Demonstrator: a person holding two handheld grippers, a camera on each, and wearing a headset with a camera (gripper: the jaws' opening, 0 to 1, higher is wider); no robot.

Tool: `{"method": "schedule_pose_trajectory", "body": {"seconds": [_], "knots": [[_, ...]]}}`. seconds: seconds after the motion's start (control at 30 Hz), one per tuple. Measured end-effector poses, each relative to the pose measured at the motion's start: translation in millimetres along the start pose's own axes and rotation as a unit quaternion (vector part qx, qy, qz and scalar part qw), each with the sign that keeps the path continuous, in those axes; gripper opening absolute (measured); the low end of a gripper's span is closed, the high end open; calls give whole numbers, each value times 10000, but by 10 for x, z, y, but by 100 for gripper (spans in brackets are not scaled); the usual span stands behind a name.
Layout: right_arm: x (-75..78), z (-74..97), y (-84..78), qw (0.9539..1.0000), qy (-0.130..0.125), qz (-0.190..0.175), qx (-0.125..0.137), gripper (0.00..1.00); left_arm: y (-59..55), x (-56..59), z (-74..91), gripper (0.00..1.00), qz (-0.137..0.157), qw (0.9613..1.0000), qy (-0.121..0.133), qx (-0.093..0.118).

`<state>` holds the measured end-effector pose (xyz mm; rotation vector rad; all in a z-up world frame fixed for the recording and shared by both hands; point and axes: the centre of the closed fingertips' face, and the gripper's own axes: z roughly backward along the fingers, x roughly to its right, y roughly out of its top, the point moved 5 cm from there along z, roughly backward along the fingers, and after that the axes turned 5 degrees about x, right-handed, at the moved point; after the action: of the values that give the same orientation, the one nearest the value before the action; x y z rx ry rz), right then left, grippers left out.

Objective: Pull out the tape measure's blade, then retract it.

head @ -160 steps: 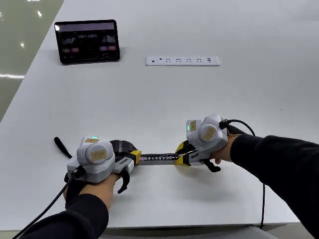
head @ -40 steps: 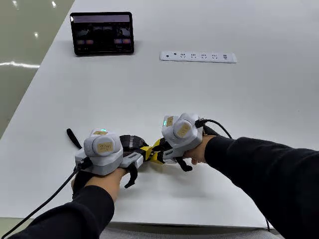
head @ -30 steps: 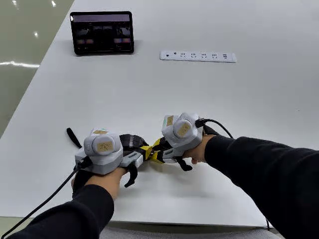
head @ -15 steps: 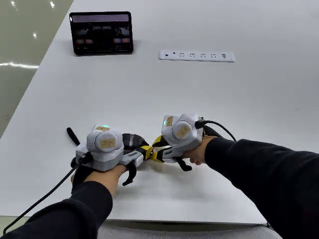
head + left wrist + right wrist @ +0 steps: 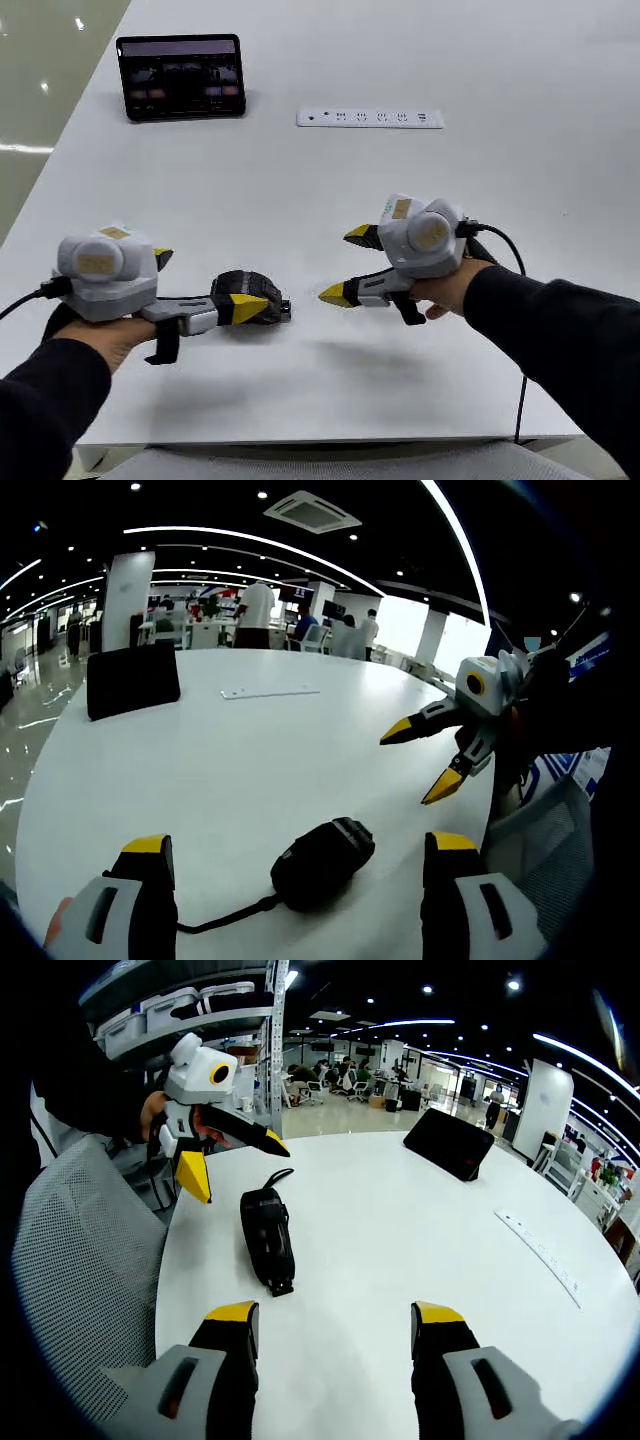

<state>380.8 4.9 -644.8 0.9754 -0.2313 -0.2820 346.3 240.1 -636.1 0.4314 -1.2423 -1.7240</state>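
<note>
The black tape measure [image 5: 250, 292] lies on its side on the white counter [image 5: 400, 190], between our two grippers. We see no blade sticking out of it, so the blade seems to be all the way inside.

The left gripper [image 5: 205, 281] is just beside the tape measure. Its fingers [image 5: 148, 855] are spread wide apart and hold nothing. In the left gripper view the tape measure sits in the gap between them, with bare counter on both sides. The right gripper [image 5: 347, 265] seems to be up off the counter, near the tape measure but apart from it. Its fingers [image 5: 232, 1320] are wide apart too and hold nothing.

So how far along are we? With the blade in and both grippers holding nothing, we think the job is either all done or not begun. These pictures alone cannot tell us which. If it is not begun, we have to hold the case, pull the blade out and let it slide back.

Some things are hard to see. In the head view one left finger covers part of the tape measure, so there we cannot tell if it touches. The little hook [image 5: 281, 1285] at the blade's end is tiny. The thin strap [image 5: 225, 917] runs off behind a left finger. We cannot make out a lock button.
</note>
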Motion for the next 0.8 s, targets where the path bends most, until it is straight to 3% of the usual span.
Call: {"method": "schedule_pose_trajectory", "body": {"seconds": [0.17, 0.27, 0.33, 0.5, 0.57, 0.67, 0.8], "knots": [[-34, 411, -142, 9995, -284, -115, 75, 66, 2, -135, 249, 100, -148, 9999, 57, 48], [-84, 674, -291, 9986, -513, -147, 56, 70, -70, -204, 429, 100, -130, 9999, 77, 1], [-114, 793, -352, 9978, -616, -217, 124, 75, -151, -198, 513, 100, 11, 9999, 1, -139], [-200, 1118, -572, 9960, -782, -432, 66, 86, -279, -228, 717, 100, -266, 9994, 95, -216], [-218, 1247, -683, 9942, -948, -510, 15, 88, -311, -269, 798, 100, -533, 9978, 245, -306], [-264, 1395, -919, 9929, -1031, -558, -208, 91, -328, -233, 871, 100, -387, 9987, 151, -302], [-272, 1616, -1084, 9889, -1200, -863, -142, 94, -386, -225, 926, 100, -437, 9982, 150, -390]]}}
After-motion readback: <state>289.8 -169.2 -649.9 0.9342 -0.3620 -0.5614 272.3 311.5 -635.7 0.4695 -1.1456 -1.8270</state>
